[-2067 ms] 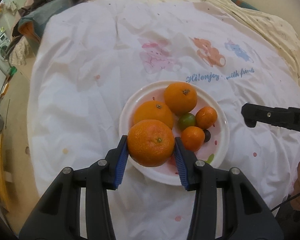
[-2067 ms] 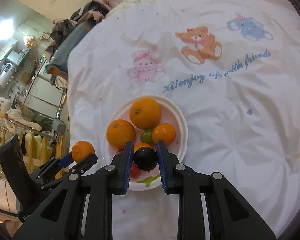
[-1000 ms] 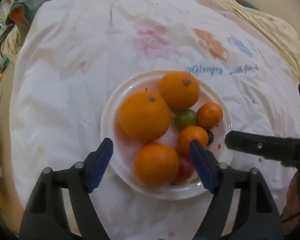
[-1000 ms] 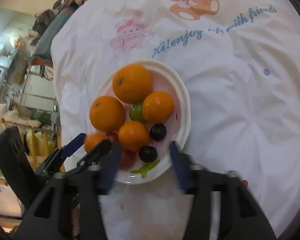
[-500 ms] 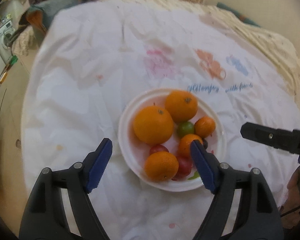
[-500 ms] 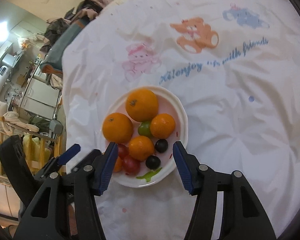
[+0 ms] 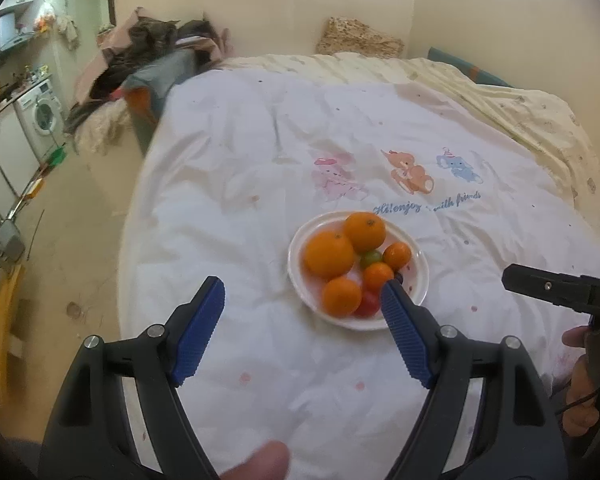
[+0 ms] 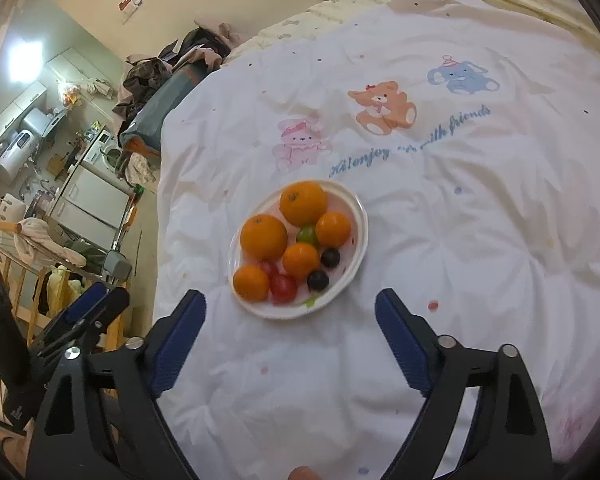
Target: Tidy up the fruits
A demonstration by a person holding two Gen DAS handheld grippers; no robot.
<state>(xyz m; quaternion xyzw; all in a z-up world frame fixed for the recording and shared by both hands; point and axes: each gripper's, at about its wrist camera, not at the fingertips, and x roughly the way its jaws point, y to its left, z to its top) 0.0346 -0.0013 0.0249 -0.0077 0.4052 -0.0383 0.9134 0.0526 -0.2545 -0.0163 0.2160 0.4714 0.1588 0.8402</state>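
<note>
A white plate [image 8: 359,216] sits on a white bedsheet [image 8: 480,240] printed with cartoon animals, and all the fruit lies on it. In the right wrist view 5 oranges are piled there: 1 large orange [image 8: 303,203] at the far side, another large orange [image 8: 263,237] to its left, and 3 smaller ones nearer and to the right. A green fruit [image 8: 306,235] sits among them. 2 red tomatoes [image 8: 283,285] and 2 dark grapes [image 8: 318,280] lie at the near edge of the plate.

The left gripper [image 7: 302,304] hangs above the sheet, near the plate, its blue-padded fingers spread wide and holding nothing. The right gripper [image 8: 290,322] is likewise spread wide and empty, with the plate just beyond its fingertips. A pile of clothes [image 7: 152,56] lies at the far left of the bed.
</note>
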